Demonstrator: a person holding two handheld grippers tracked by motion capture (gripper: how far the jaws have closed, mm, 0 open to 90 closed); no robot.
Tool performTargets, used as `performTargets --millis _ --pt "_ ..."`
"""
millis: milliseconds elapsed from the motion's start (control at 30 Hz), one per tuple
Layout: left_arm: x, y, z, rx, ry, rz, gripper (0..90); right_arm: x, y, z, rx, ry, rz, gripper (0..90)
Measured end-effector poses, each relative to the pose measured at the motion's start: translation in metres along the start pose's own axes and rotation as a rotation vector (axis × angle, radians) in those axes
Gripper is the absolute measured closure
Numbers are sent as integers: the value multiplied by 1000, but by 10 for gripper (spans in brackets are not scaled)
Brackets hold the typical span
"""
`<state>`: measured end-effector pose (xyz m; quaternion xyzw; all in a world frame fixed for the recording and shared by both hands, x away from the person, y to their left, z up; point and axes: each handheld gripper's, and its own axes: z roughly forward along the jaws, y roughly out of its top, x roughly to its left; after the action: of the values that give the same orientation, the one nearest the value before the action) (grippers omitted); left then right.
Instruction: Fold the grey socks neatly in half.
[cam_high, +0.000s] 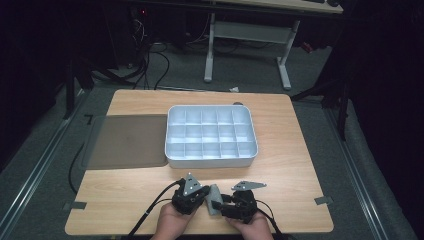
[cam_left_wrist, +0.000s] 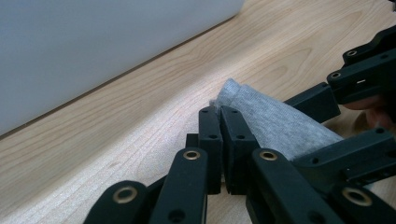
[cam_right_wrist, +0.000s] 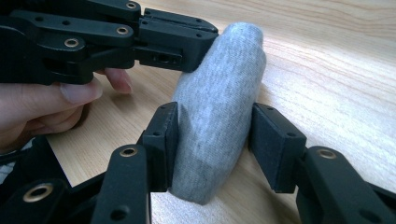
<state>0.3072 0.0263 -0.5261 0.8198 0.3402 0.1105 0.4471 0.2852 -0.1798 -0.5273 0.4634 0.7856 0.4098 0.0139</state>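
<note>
Wooden table (cam_high: 125, 200): light top, carrying every item listed below.

Dark grey mat (cam_high: 127, 141): lay flat on the table's left portion, its right edge just beside the tray.

White compartment tray (cam_high: 211, 161): a grid of small compartments, stood at the table's middle, beyond both grippers; its pale wall showed in the left gripper view (cam_left_wrist: 93, 51).

Left gripper (cam_high: 205, 192): held in the person's left hand (cam_high: 170, 225) at the near edge. Jaws were clenched together on a pinch of the grey cloth roll's end, seen in the left gripper view (cam_left_wrist: 220, 112).

Right gripper (cam_high: 220, 206): held in the right hand (cam_high: 255, 229), just beside the left one. Jaws stood wide, straddling the roll's middle in the right gripper view (cam_right_wrist: 214, 135); the left pad dented the cloth, the right pad lay at its side, and whether that one pressed could not be told.

Grey cloth roll (cam_high: 214, 199): small, soft bundle of knitted fabric, resting on the table between the two grippers, near the front edge and well short of the tray (cam_right_wrist: 219, 93).
</note>
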Motion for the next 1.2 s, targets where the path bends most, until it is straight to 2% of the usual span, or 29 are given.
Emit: performTargets --millis 133,233,367,500,600,767,800,933,967,1000,1067,1100,1200 --pt "1 0 1 2 -11 3 880 1 6 1 39 -1 -24 538" --pt "2 1 2 3 -21 0 881 -1 9 2 58 8 -57 568" --pt "1 4 1 2 -6 13 871 -2 11 0 64 19 -85 644" --pt "8 9 -11 -14 6 15 765 0 12 -2 55 10 -111 702" --pt "20 9 -30 -51 57 33 692 5 14 -3 52 -12 -138 715" --pt "49 -6 -61 -55 151 41 596 10 21 -14 43 -81 -204 718" --pt "55 -10 -66 -61 165 35 580 9 22 -16 43 -99 -217 718" --pt "75 -31 -79 -98 188 -57 528 3 24 -23 57 -156 -229 718" --pt "78 -34 -82 -101 193 -67 527 2 24 -24 67 -169 -228 717" --pt "80 -36 -85 -99 199 -69 525 2 25 -26 77 -218 -261 717" --pt "82 -37 -91 -116 214 -61 521 1 25 -26 82 -221 -266 717" --pt "84 -38 -94 -128 217 -67 510 1 26 -27 102 -233 -267 718" --pt "90 -42 -94 -147 197 -121 480 -2 27 -27 129 -258 -257 719"
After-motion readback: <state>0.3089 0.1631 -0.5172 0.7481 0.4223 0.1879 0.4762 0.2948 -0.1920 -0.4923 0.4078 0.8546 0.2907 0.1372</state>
